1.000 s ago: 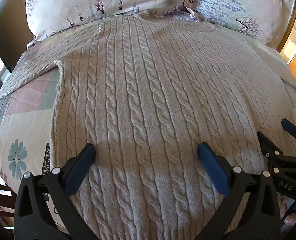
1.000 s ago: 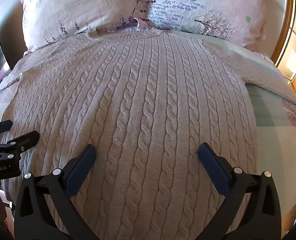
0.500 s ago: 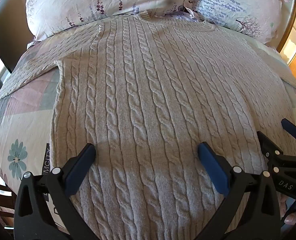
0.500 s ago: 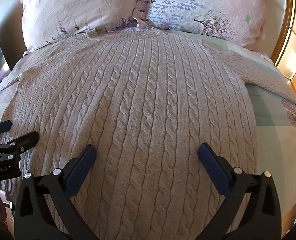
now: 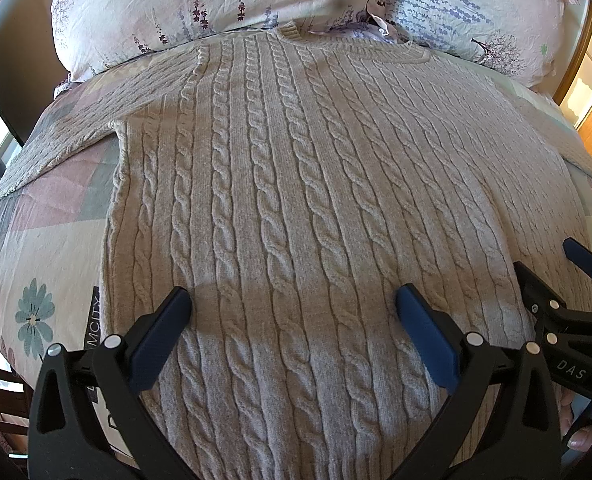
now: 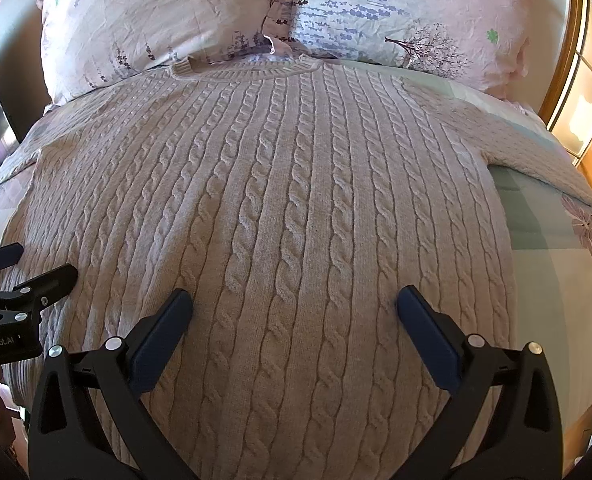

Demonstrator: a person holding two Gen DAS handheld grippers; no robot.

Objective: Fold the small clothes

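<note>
Both tongs, left [image 5: 293, 330] & right [image 6: 294, 330], gape wide, empty, above flat sweater's [image 6: 287, 208] lower half.

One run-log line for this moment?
stage: pre-fold | sweater: flat on bed, unfolded | left gripper: open, empty | right gripper: open, empty

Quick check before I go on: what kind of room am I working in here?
Most likely a bedroom. The cable-knit sweater lies spread flat on a bed with a floral sheet, and two patterned pillows sit side by side past its collar. Both grippers, left and right, are open above the sweater.
</note>
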